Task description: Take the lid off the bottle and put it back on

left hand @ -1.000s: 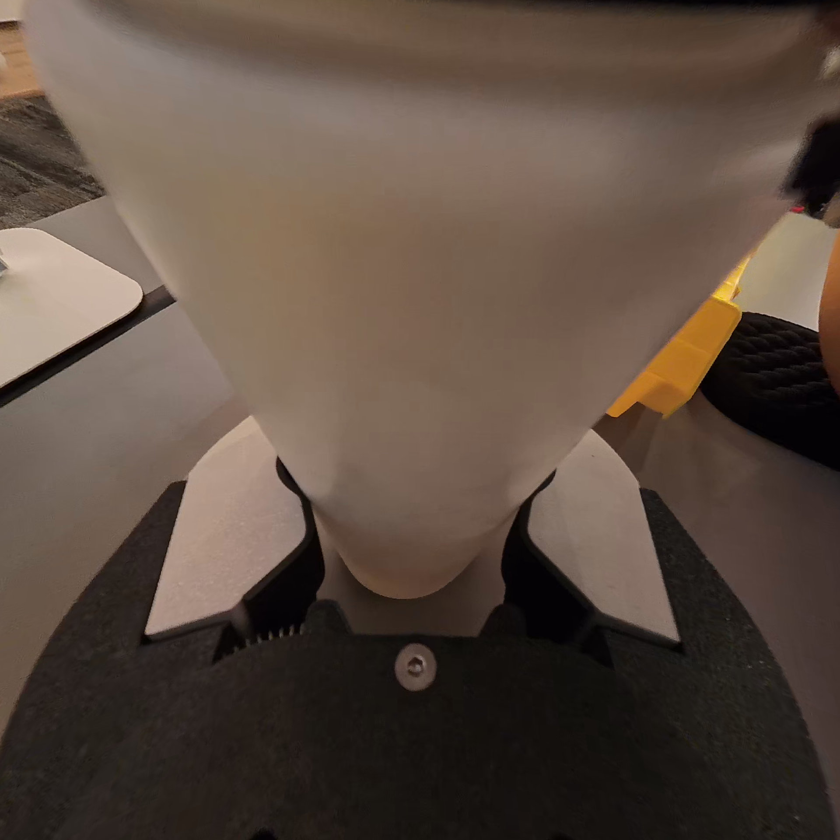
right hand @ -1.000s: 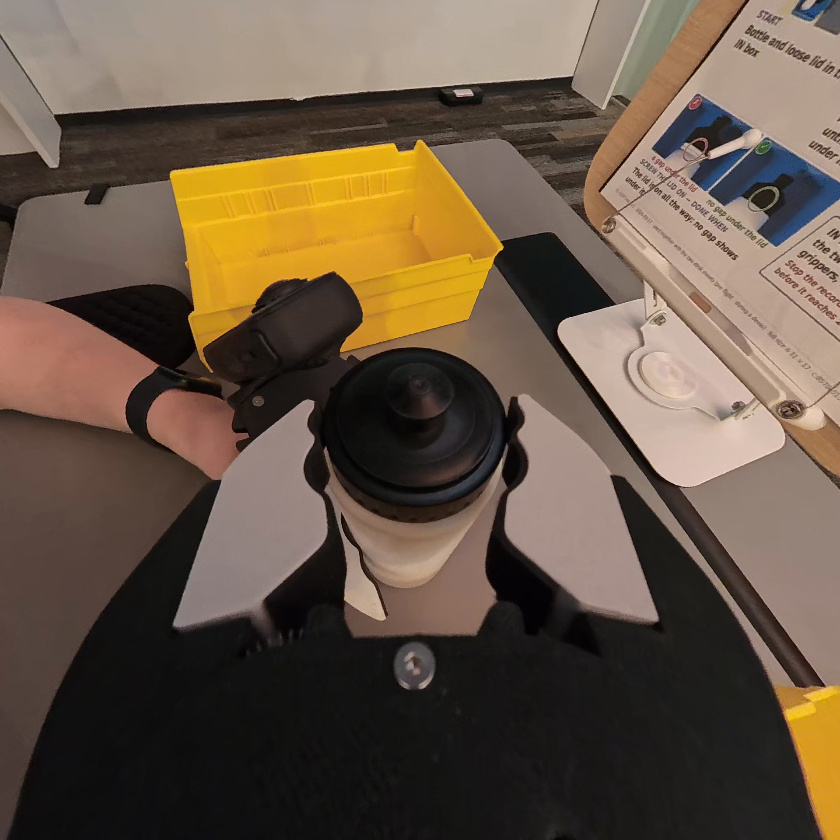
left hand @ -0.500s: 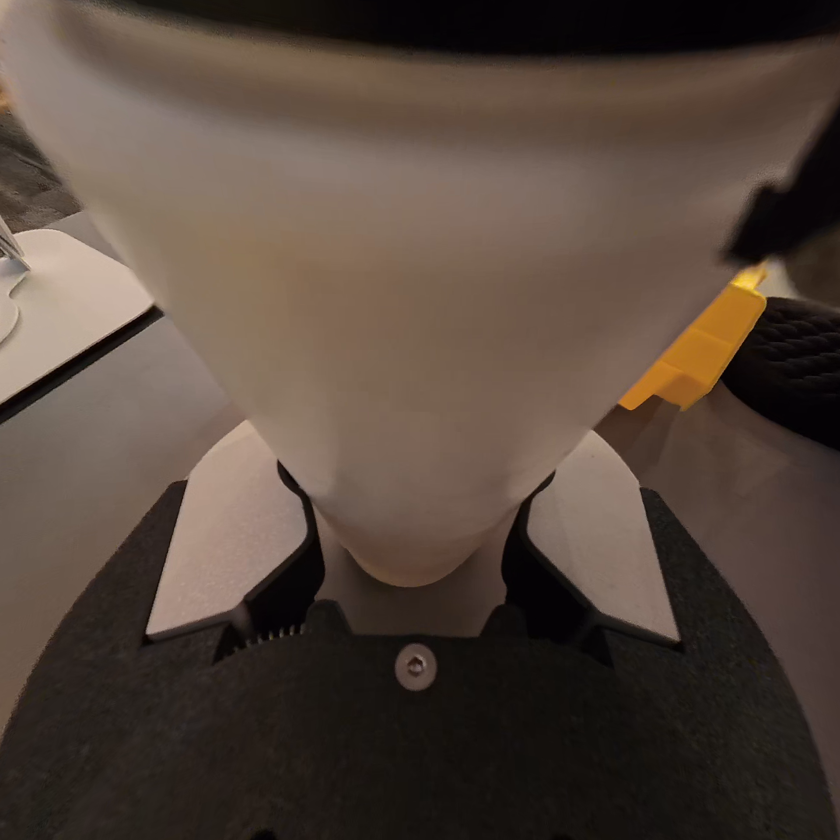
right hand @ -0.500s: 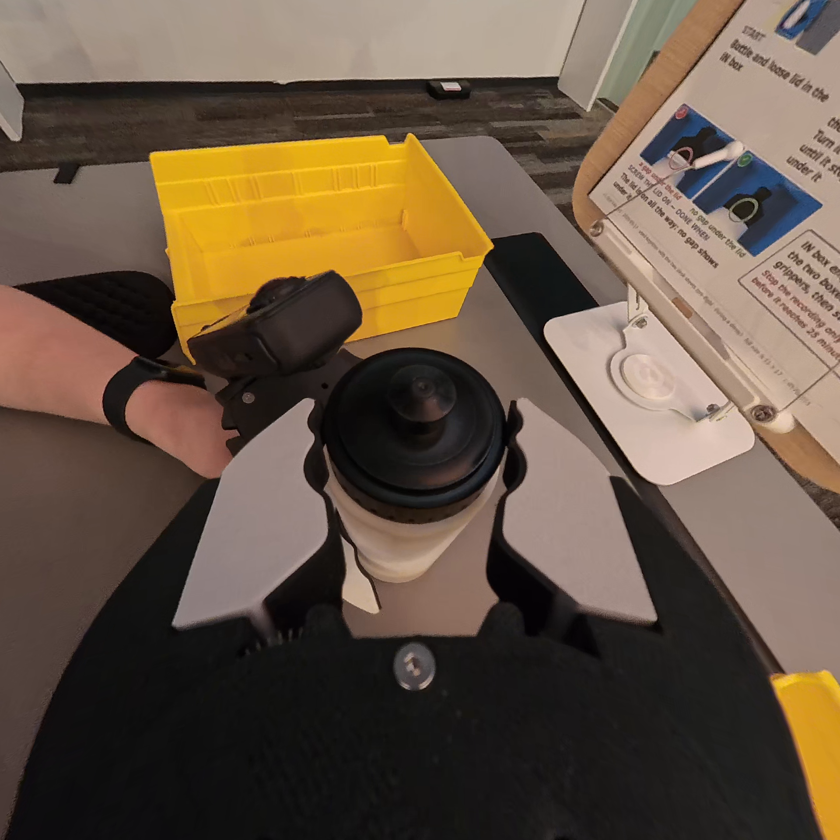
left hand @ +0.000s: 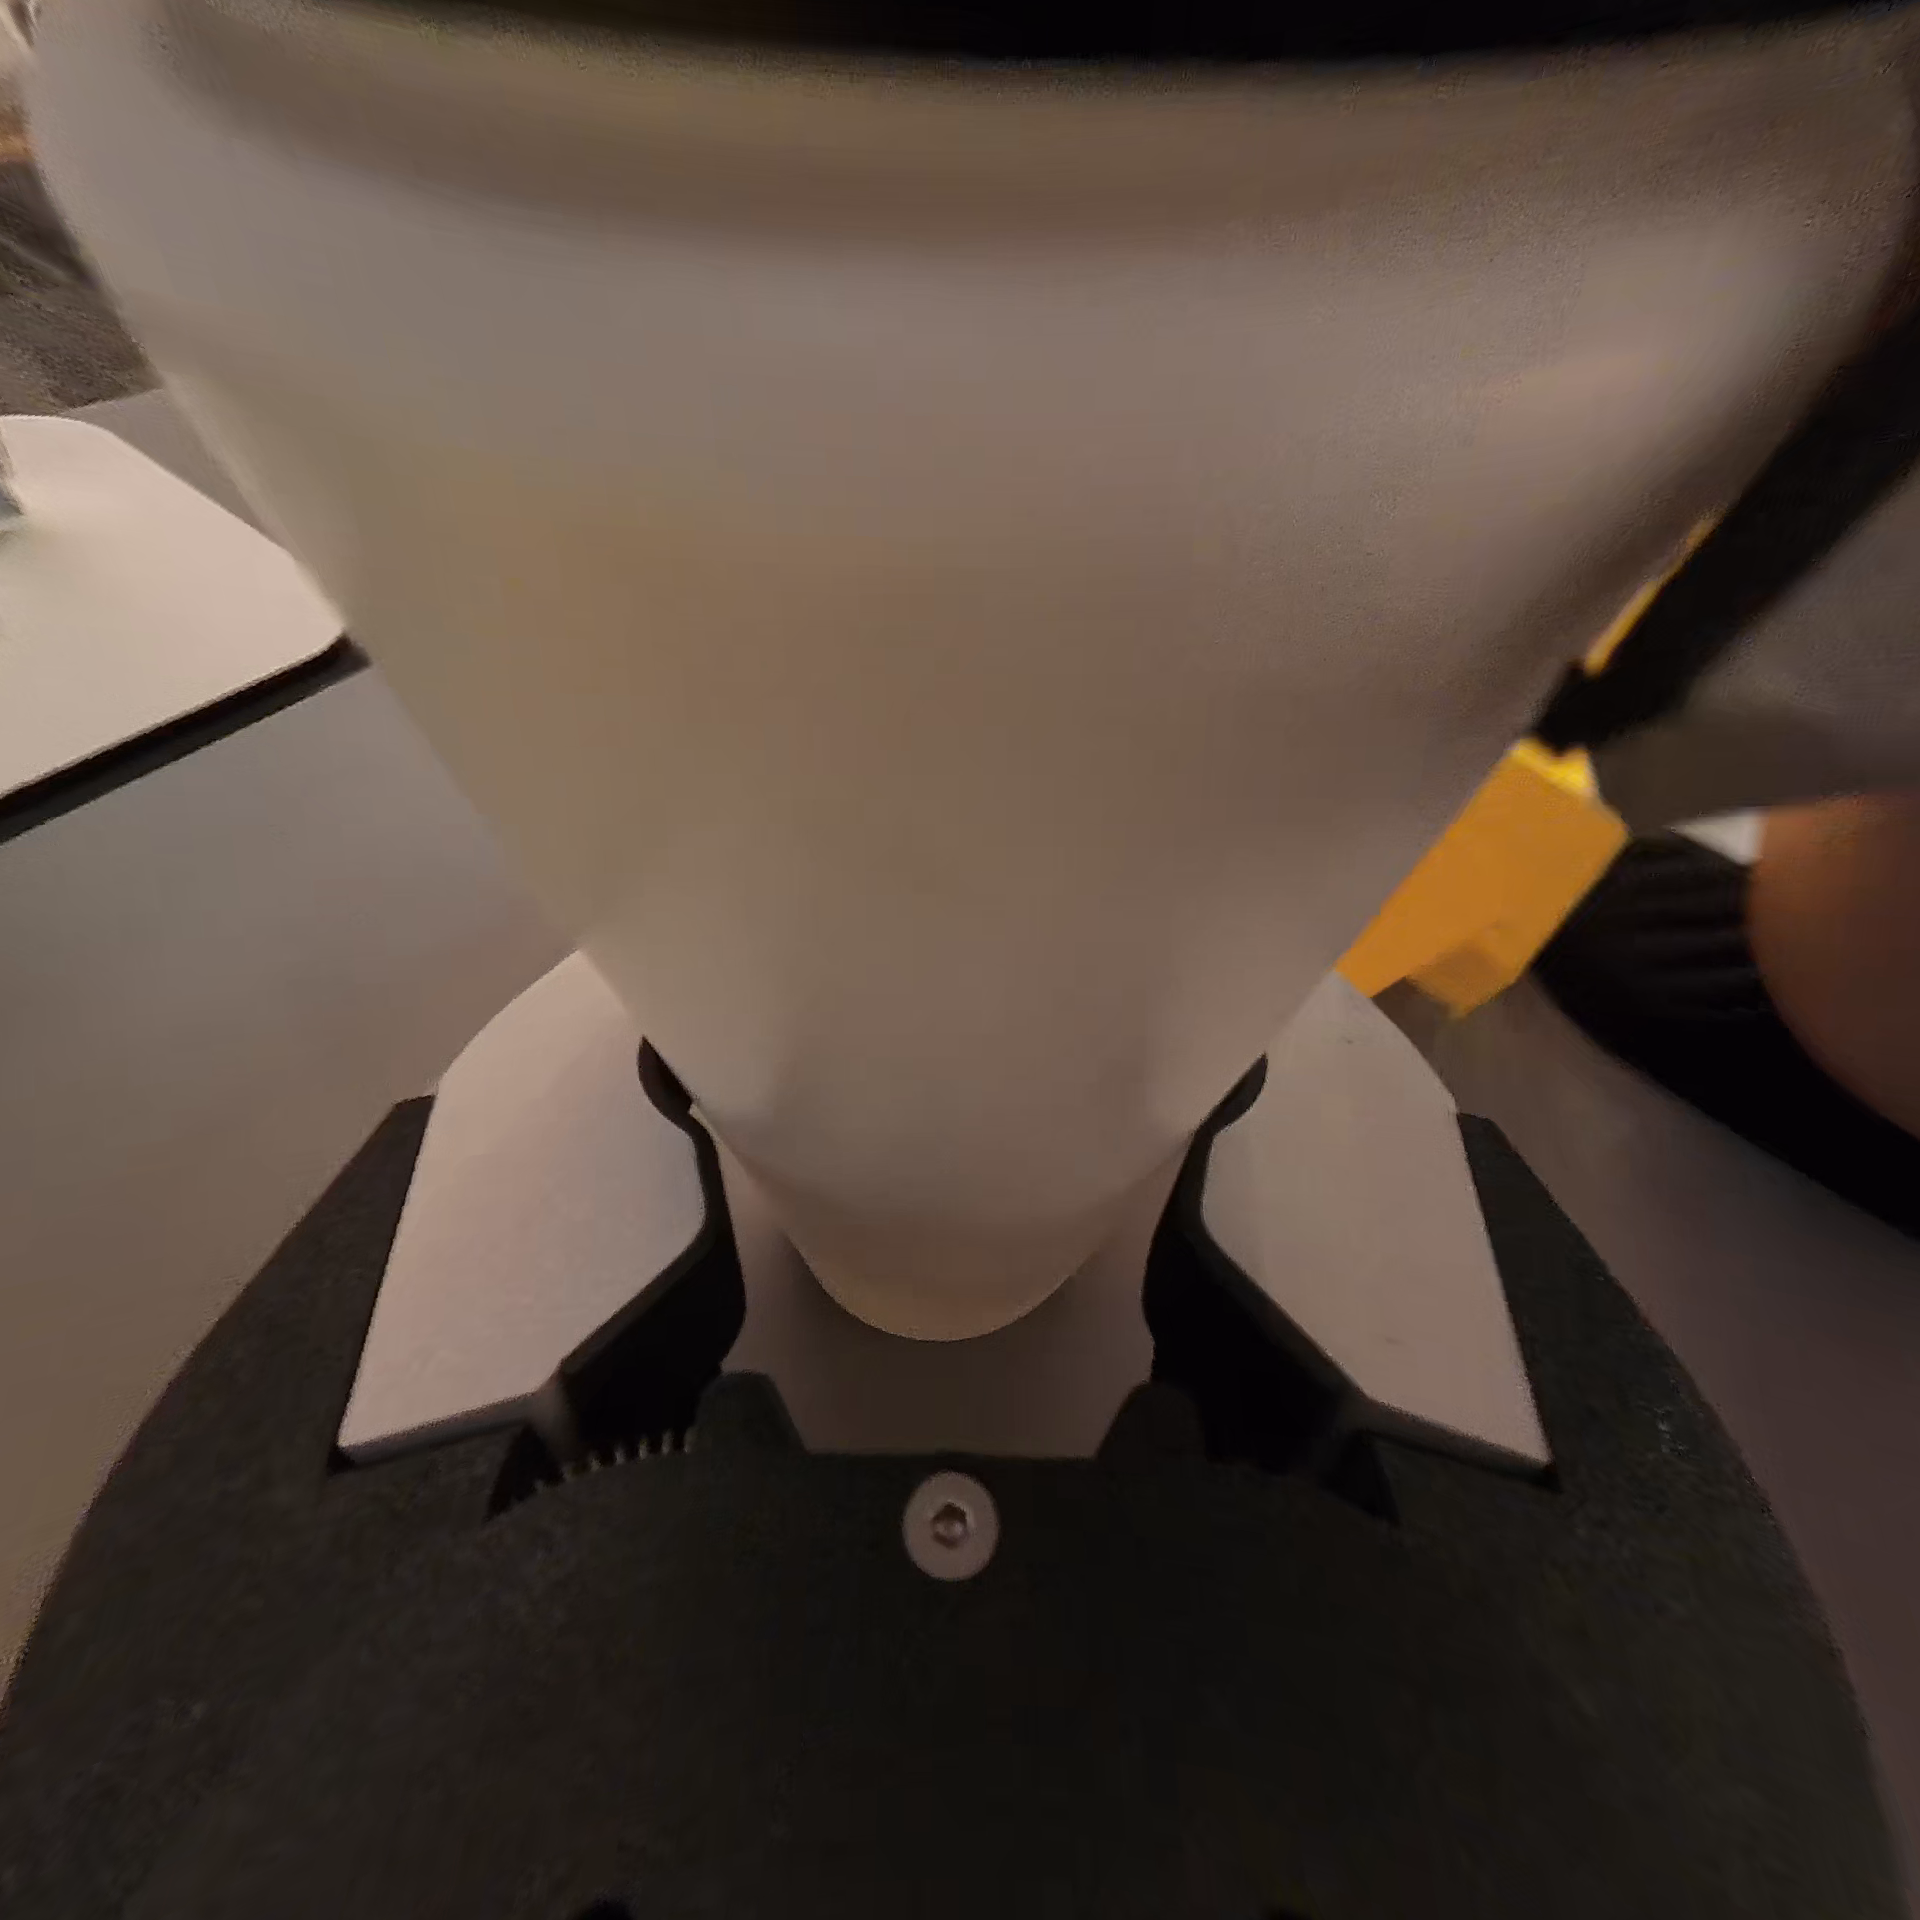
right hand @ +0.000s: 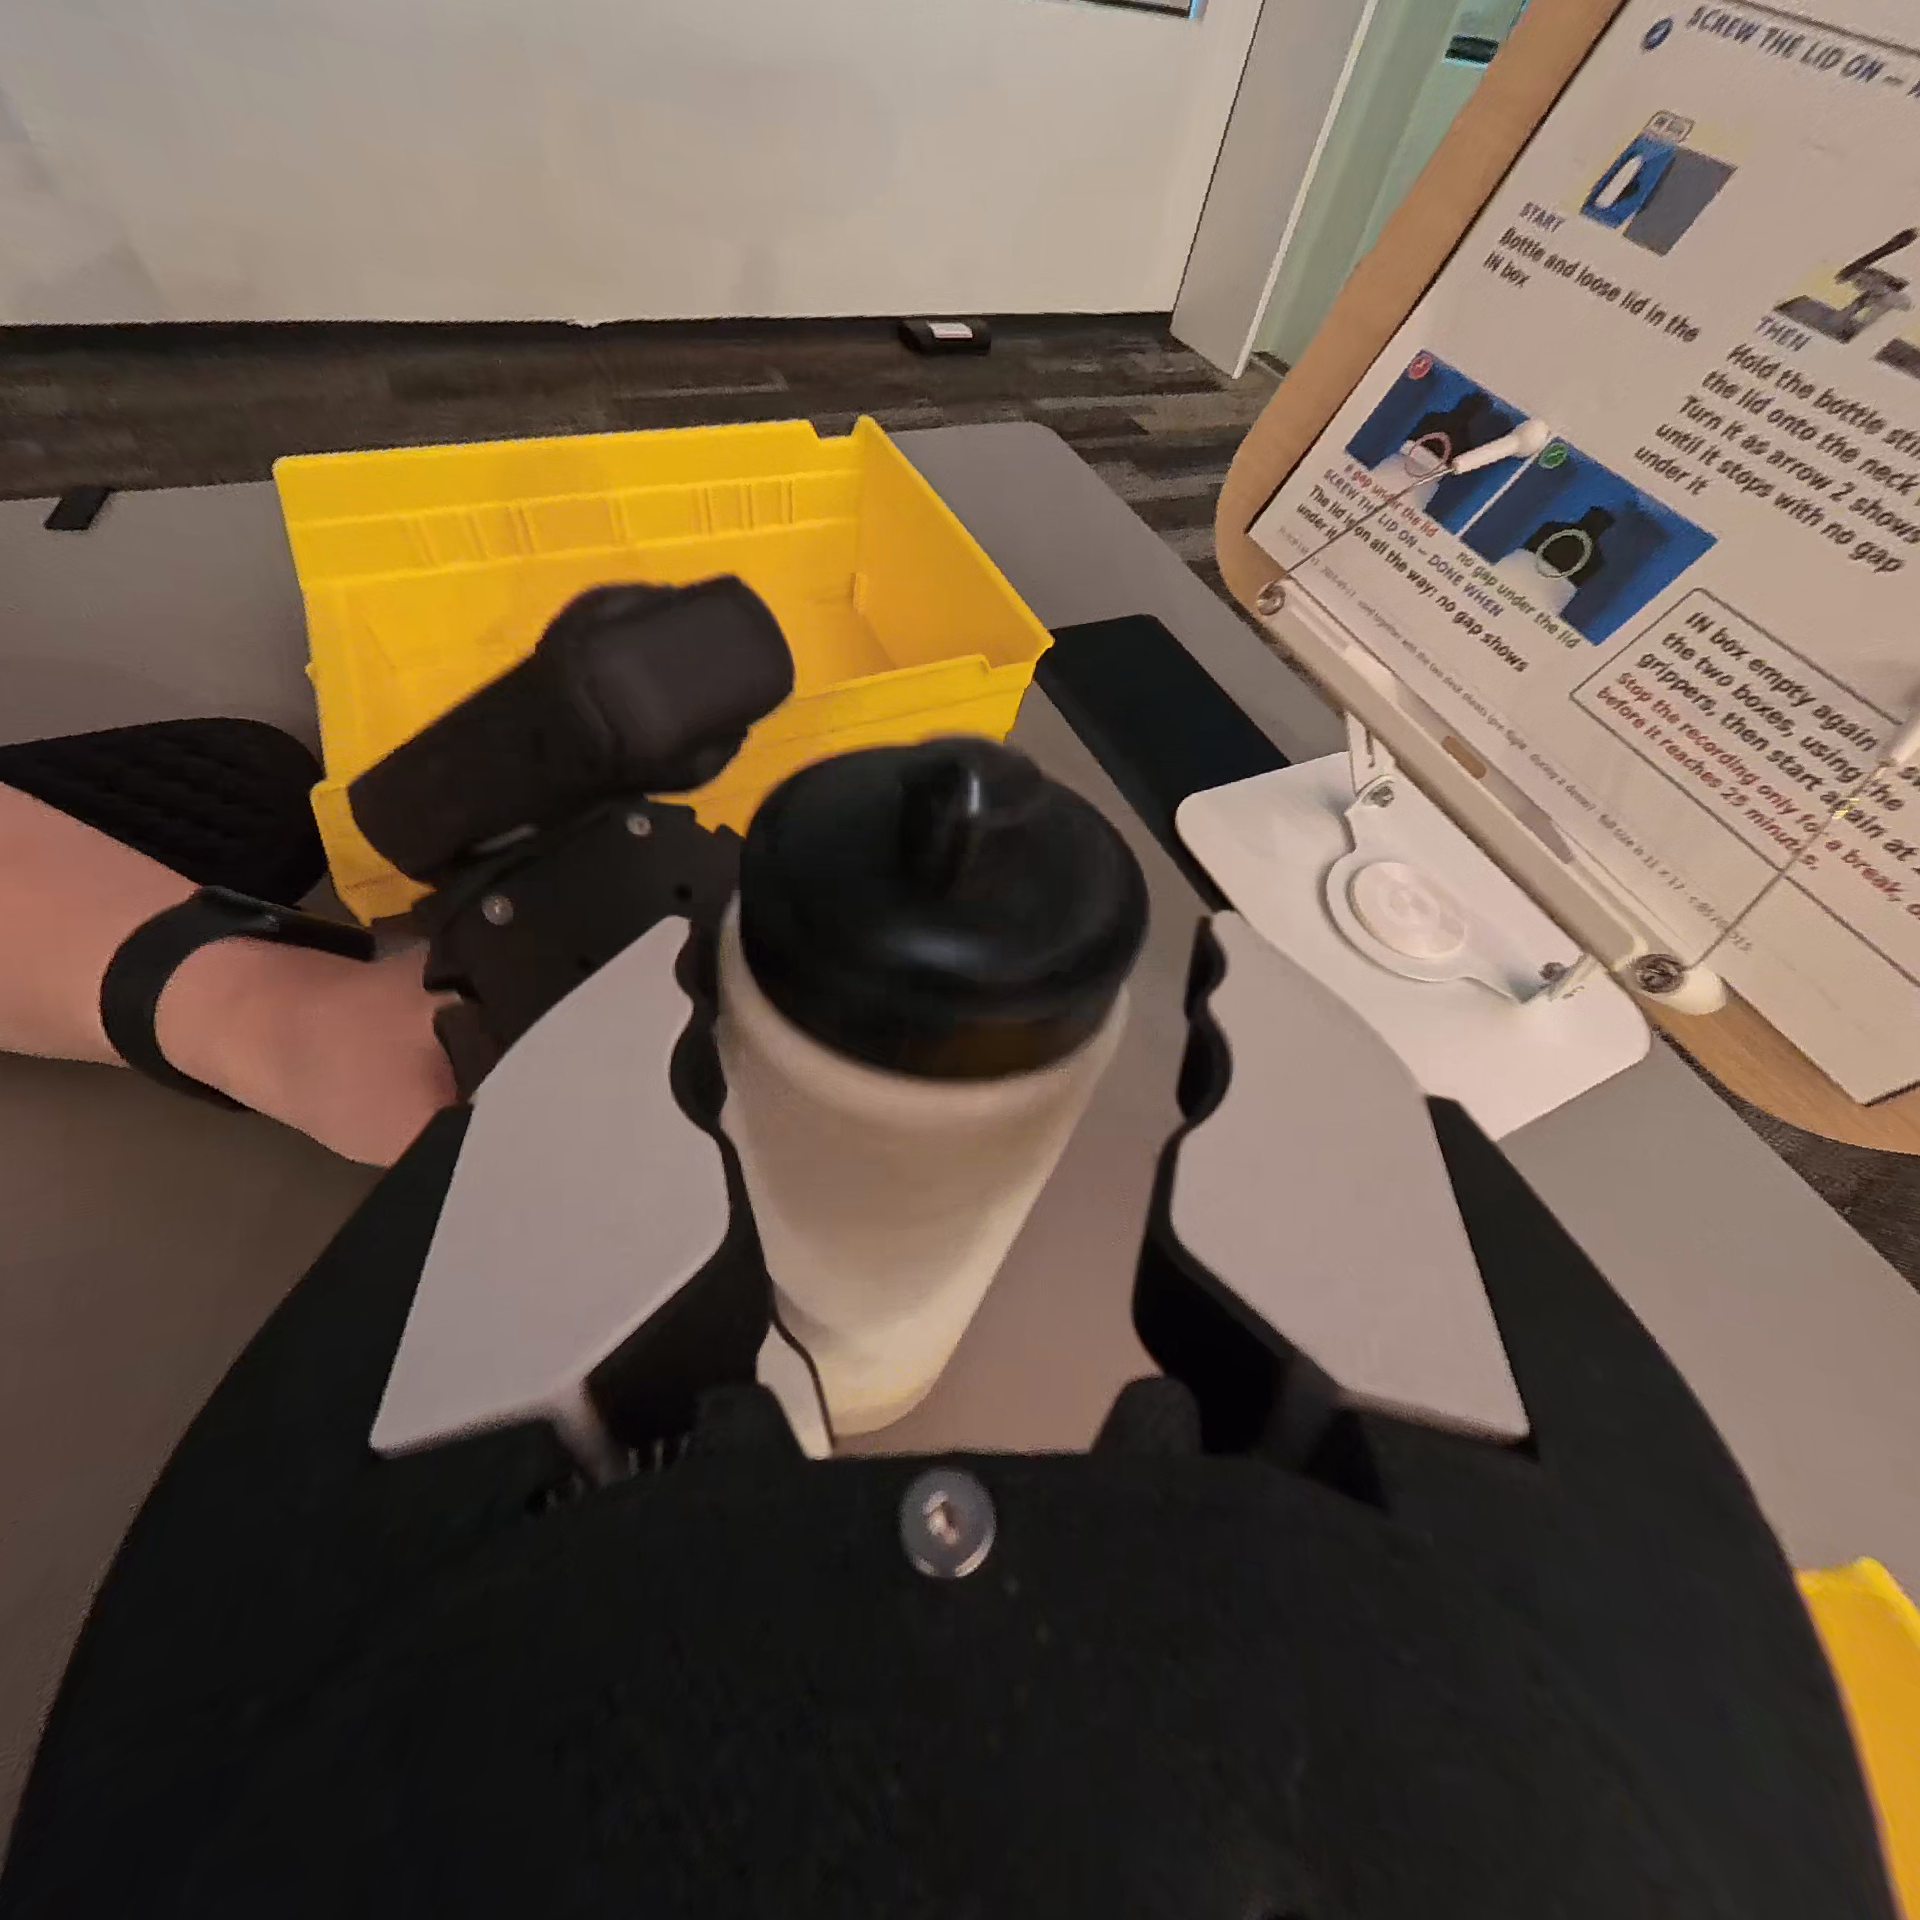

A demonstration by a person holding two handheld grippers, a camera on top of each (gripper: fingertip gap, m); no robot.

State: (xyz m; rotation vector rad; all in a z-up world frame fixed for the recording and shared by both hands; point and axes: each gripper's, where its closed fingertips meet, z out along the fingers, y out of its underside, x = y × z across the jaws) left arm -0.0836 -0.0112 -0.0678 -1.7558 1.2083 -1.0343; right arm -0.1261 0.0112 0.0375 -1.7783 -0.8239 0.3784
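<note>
While upright on the grey table (right hand: 1714, 1299), white bottle (left hand: 935, 644) clamped low between left gripper (left hand: 951, 1153) fingers, black lid (right hand: 940, 894) seated, right gripper (right hand: 940, 1029) spread wide, clear of lid, printed instruction board (right hand: 1683, 499) right, yellow bin (right hand: 644, 582) behind.

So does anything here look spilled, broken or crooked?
Nothing stands out. The white bottle is upright on the table with its black lid on, the left tool gripping its base. The yellow bin looks intact.

Bottle (left hand: 935, 623) blurred, top cut off by frame; left claw (right hand: 582, 831) blurred, fingertips hidden behind bottle.
</note>
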